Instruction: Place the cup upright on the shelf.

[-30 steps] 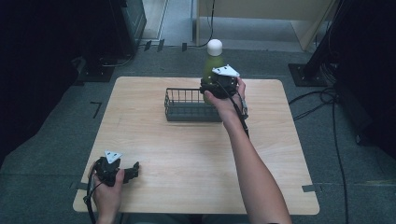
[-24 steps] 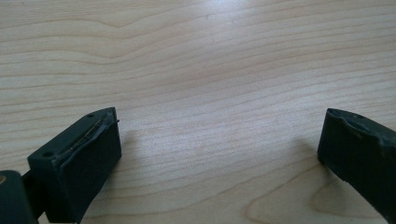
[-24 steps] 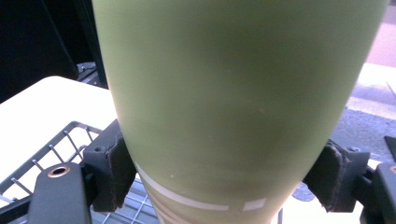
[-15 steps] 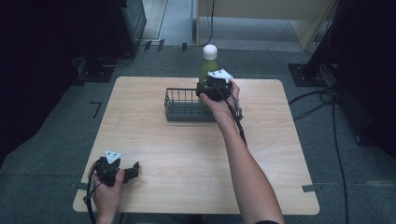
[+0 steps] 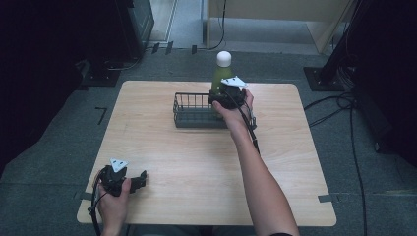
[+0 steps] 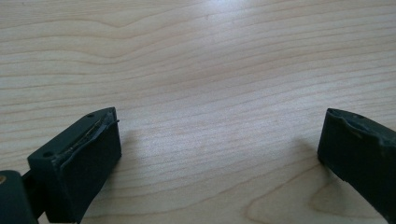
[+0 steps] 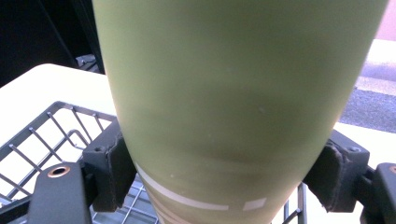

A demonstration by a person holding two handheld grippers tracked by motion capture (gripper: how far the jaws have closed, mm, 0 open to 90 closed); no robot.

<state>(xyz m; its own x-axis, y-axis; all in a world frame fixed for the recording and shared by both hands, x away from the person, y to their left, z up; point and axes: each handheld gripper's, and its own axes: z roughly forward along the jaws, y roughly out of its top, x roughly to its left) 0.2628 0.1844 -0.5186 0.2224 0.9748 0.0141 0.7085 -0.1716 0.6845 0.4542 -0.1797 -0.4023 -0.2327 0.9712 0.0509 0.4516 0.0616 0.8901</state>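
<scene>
Lab or test room, not a home: one plain light-wood bench (image 5: 196, 172) stands alone on grey carpet (image 5: 54, 196), tape marks stuck to the floor (image 5: 101, 114) beside its corners. Black cables (image 5: 354, 162) trail over the carpet on the right toward dark equipment stands (image 5: 324, 73), and black racks or cases (image 5: 133, 24) line the far left. Pale wooden furniture (image 5: 275, 19) stands behind the bench; the surroundings are dim.

Matt green bottle (image 7: 233, 93), wire basket (image 5: 194, 115), wood-grain table (image 6: 210, 70).
</scene>
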